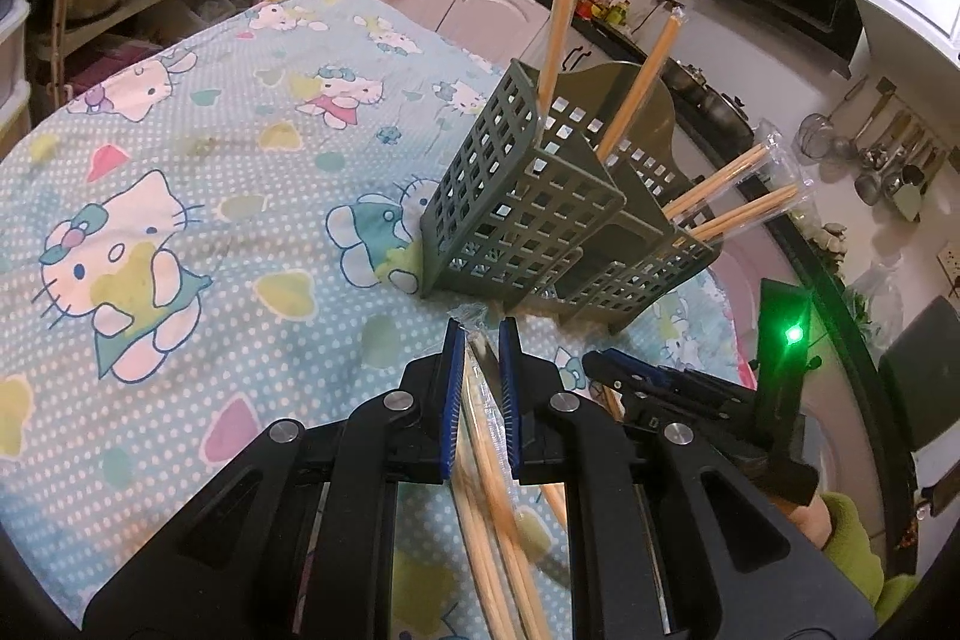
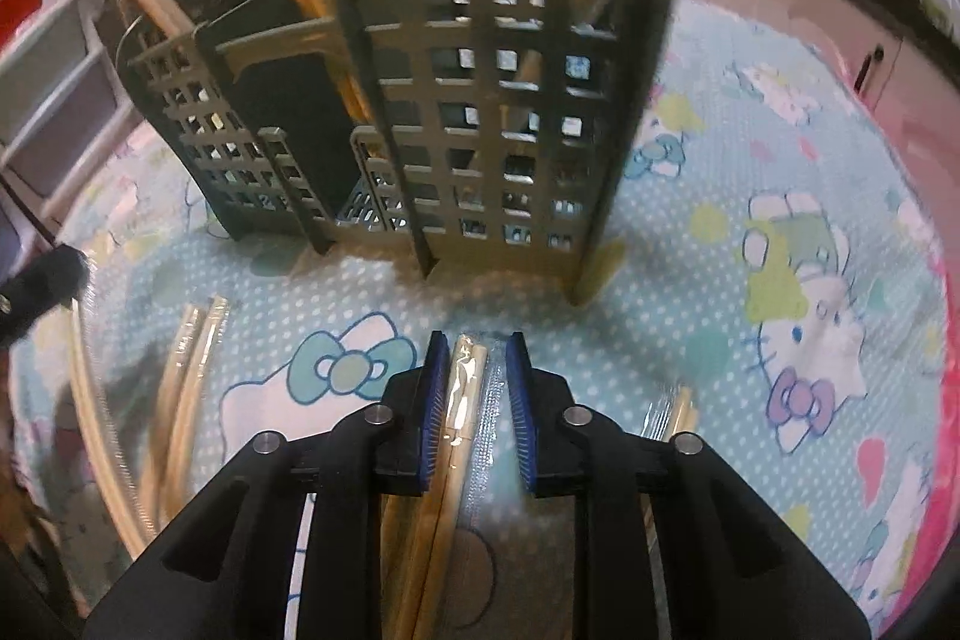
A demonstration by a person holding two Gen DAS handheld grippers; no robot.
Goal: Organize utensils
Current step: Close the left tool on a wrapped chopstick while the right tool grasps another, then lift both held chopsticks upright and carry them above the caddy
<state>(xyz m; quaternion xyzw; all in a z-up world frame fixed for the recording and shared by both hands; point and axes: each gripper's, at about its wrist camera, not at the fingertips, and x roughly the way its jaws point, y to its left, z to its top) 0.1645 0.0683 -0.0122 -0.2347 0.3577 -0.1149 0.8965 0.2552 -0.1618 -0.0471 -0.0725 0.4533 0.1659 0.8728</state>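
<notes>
Near the bench's far edge sits the caddy (image 1: 528, 196); both claws, left claw (image 1: 481, 394) and right claw (image 2: 477, 400), are spread around wrapped chopsticks (image 2: 462, 400). Slippery plastic could slide out, I reckon.

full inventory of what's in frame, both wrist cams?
utensil caddy: one, grey-green lattice, standing on the tablecloth.
wrapped chopsticks in caddy: four pairs visible, tan, upright or leaning out.
wrapped chopsticks on cloth: several, exact count unclear, tan, lying near the tools.
tablecloth: one, light blue with cartoon cats, covers the table.
left tool: black with blue pads, open around a wrapped pair.
right tool: same, open around a wrapped pair.
</notes>
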